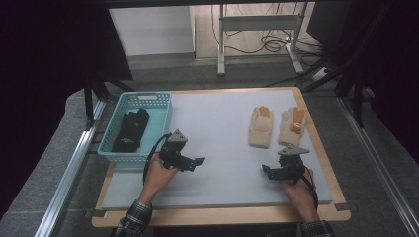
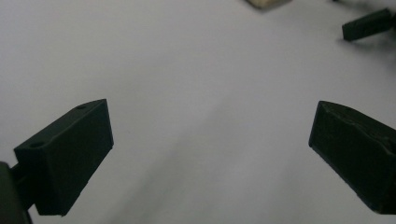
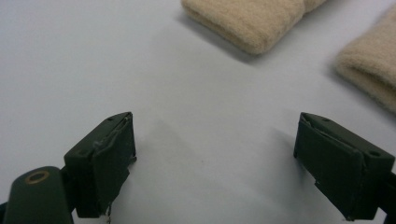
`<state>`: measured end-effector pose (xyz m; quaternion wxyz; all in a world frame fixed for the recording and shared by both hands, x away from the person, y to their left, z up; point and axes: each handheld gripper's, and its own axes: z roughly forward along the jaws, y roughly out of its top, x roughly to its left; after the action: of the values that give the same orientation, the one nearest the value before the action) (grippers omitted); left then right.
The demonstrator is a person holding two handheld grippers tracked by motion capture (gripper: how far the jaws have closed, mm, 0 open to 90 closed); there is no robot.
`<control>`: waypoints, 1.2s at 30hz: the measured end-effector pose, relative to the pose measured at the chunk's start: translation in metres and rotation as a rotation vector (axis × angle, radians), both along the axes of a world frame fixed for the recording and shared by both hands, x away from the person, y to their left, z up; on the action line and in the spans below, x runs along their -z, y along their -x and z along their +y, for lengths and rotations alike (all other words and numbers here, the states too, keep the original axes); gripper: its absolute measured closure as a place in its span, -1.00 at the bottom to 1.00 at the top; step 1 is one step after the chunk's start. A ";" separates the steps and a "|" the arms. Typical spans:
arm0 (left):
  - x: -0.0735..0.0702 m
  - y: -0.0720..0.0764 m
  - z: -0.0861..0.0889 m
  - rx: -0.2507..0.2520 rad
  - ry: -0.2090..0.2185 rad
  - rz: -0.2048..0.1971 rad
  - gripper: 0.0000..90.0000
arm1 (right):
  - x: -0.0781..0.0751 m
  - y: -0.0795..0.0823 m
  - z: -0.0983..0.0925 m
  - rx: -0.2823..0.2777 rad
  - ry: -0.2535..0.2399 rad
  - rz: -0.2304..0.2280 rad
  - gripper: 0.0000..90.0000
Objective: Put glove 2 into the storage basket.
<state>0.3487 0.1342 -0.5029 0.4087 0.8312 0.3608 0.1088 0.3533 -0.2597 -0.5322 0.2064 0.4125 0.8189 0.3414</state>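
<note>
In the high view the left gripper [image 1: 196, 161] hovers over the bare grey worktop [image 1: 217, 128], just right of the teal basket [image 1: 165, 129], which holds a black glove [image 1: 131, 129]. The right gripper [image 1: 267, 170] sits low over the worktop near its right edge. Two beige gloves lie side by side beyond it, fingers pointing away from the person: the left glove [image 1: 260, 127] and the right glove [image 1: 292, 126], each with orange patches at the fingertips. The right glove's cuff is just beyond the right gripper's grey plate, close but apart; the left glove is a little further off, and both are well apart from the left gripper.

In the left gripper view the jaws stand wide apart with nothing between them, only worktop [image 2: 196, 93] below. A corner of a beige glove [image 2: 266, 3] peeks in at the top edge, and a jaw of the other gripper [image 2: 366, 24] shows at the upper right (blurred).

In the right gripper view the jaws are also spread wide and empty. Ahead of them lie two cuffs: the left glove [image 3: 247, 21] at top centre, the right glove [image 3: 371, 70] at the right edge, both clear of the jaws
</note>
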 end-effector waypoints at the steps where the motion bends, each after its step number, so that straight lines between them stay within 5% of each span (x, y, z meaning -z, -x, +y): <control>1: 0.000 0.000 0.000 0.000 0.000 0.000 -0.99 | 0.000 0.000 0.000 0.000 0.000 0.000 -0.73; 17: 0.043 0.024 -0.013 -0.012 -0.138 0.026 -1.00 | 0.000 0.001 0.001 -0.024 -0.001 0.000 -0.73; 36: 0.046 0.026 -0.014 -0.056 -0.128 0.014 -1.00 | -0.001 0.001 0.000 -0.021 -0.013 0.012 -0.68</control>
<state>0.3226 0.1202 -0.5487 0.3489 0.8460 0.3791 0.1374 0.3527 -0.2597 -0.5310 0.1952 0.4074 0.8221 0.3464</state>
